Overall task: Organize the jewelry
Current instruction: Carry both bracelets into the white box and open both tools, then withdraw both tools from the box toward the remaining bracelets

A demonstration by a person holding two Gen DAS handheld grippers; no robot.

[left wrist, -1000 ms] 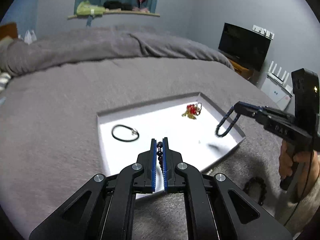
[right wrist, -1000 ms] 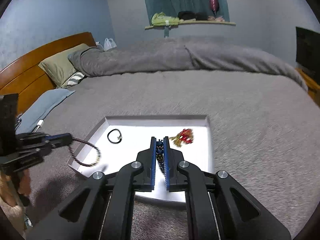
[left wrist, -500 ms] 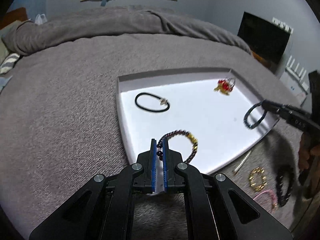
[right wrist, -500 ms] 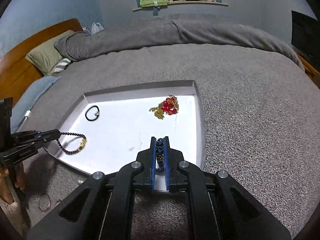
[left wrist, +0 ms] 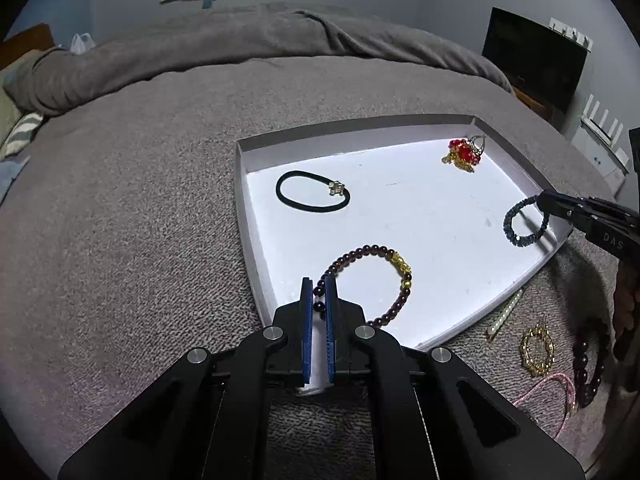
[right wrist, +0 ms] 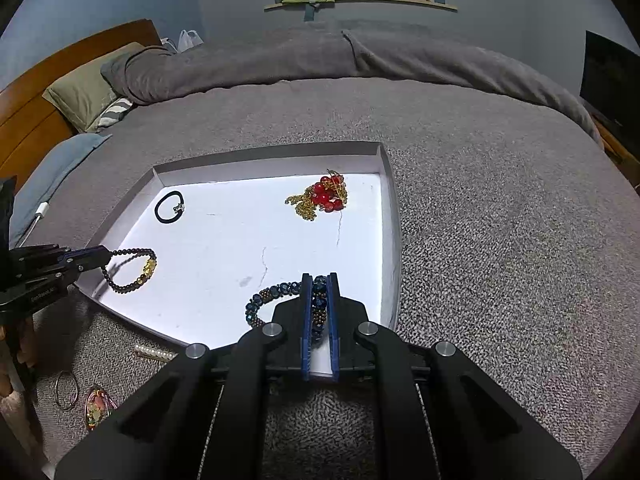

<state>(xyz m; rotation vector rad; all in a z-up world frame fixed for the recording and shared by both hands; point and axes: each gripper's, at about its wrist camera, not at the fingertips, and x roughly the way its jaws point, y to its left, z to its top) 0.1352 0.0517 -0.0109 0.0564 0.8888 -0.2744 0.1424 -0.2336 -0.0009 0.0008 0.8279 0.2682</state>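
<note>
bed (left wrist: 140,220), grey blanket | on it: white tray (left wrist: 244,208), pearl clip (right wrist: 154,354), gold bracelet (left wrist: 538,351)

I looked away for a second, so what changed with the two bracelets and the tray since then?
Both grippers came down. The left gripper lowered the dark beaded bracelet onto the white tray; the right gripper lowered the blue beaded bracelet there too. Both stay clamped; nothing was released. The black hair tie and red-and-gold piece lie unmoved.
</note>
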